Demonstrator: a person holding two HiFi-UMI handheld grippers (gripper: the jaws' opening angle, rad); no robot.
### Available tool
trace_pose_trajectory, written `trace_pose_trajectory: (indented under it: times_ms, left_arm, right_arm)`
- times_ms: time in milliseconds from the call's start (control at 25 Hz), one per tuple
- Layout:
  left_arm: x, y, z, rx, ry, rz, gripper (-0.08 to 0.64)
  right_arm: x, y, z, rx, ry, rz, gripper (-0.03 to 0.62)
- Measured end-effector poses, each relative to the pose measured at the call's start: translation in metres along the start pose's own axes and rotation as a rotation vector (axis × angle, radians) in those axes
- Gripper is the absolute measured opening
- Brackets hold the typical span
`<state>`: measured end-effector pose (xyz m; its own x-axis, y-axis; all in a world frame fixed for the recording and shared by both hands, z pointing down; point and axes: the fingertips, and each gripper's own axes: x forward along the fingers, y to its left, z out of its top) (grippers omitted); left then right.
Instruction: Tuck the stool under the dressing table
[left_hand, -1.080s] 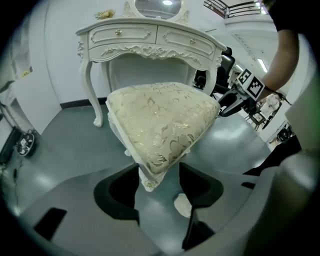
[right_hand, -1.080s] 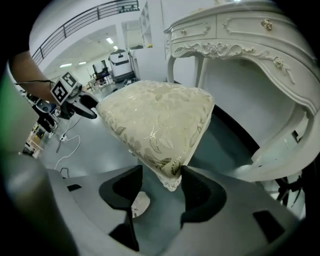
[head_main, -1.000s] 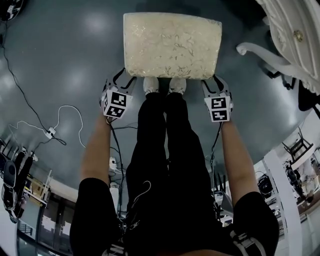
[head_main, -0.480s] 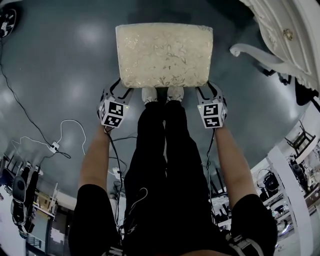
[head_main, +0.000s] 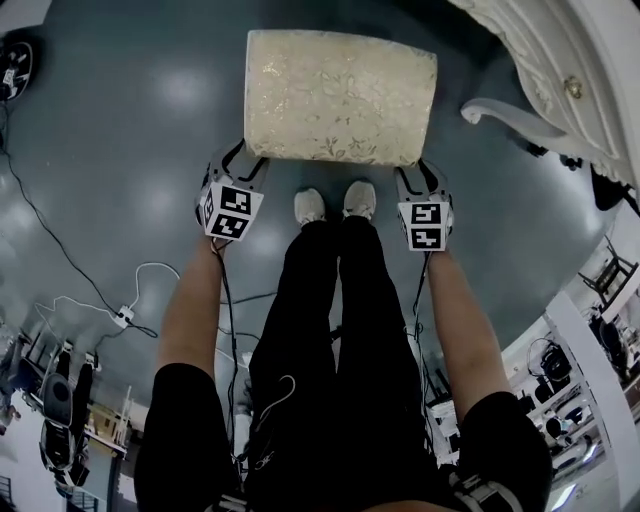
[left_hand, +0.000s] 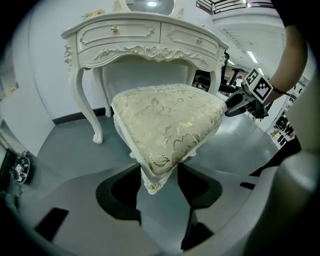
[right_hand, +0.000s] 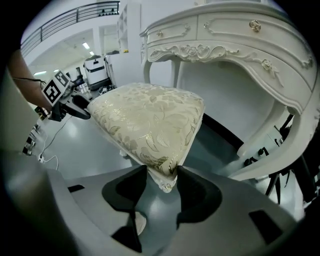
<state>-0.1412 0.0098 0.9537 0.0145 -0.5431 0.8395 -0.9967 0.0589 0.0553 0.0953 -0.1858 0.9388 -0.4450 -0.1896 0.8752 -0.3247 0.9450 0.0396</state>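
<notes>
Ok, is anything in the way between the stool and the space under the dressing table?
Nothing visible. The floor between the stool and the dressing table looks bare, and the opening between its legs shows nothing inside.

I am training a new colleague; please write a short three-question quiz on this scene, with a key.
1. True or false: the stool already stands under the dressing table.
2. What is between the right gripper's jaws? A. a table leg B. a corner of the stool C. nothing
3. What lies on the floor at the left of the head view?
Key: 1 false, it stands in front of the table; 2 B; 3 a white cable.
</notes>
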Motion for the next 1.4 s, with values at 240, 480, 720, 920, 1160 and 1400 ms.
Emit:
trace_pose_trajectory:
  times_ms: [240,480,720,920,1160,1400]
  left_arm:
    - [0.013,0.031,0.039,0.046,0.001,0.034,0.233]
    - [0.037,0.064,0.083,0.109,0.006,0.051,0.215]
    - [0.056,0.078,0.121,0.147,-0.01,0.032,0.215]
    - [0.079,0.098,0.162,0.184,-0.013,0.025,0.21]
    - [0.102,0.13,0.196,0.212,-0.028,0.006,0.21]
    - [0.128,0.141,0.238,0.225,-0.039,-0.015,0.21]
  right_arm:
    - [0.008,-0.016,0.023,0.062,0.0,-0.033,0.206]
    - [0.025,-0.034,0.05,0.125,-0.031,-0.085,0.206]
    - [0.03,-0.058,0.068,0.162,-0.062,-0.109,0.209]
    - [0.042,-0.084,0.09,0.222,-0.056,-0.137,0.209]
    - [0.064,-0.1,0.121,0.258,-0.032,-0.156,0.209]
    - [0.077,-0.136,0.142,0.289,-0.038,-0.191,0.209]
